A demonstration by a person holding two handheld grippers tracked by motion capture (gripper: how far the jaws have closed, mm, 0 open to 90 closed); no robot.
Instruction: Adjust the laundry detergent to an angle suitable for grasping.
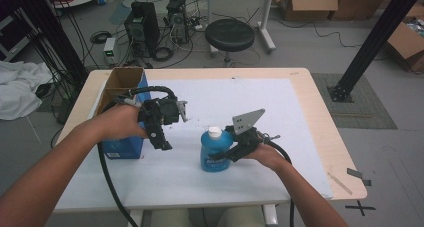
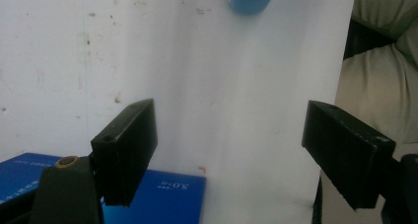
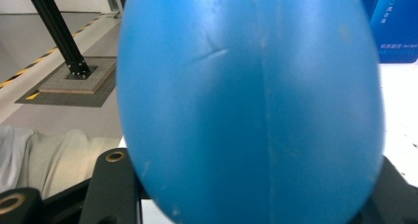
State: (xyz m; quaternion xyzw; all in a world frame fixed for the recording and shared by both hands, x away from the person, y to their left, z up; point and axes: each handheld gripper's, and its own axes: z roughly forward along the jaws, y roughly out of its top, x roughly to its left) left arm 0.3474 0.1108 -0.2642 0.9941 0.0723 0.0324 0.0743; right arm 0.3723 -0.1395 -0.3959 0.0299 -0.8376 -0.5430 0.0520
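The right gripper (image 1: 233,153) pinches the blue bottle (image 1: 214,152), which stands upright near the table's (image 1: 305,107) middle, seemingly still resting there. The left gripper (image 1: 165,137) hangs spread and empty beside the blue box (image 1: 122,148). Grasping looks done; moving remains.

Each hand-held gripper is a black block: the left hand-held gripper (image 1: 161,121) trails a thick black cable, and its two flat, rectangular black jaws show a brass-coloured screw beside the left one. The right hand-held gripper (image 1: 239,148) carries a grey three-cornered plate with small holes, with brass screws at its jaw base, and both forearms are bare
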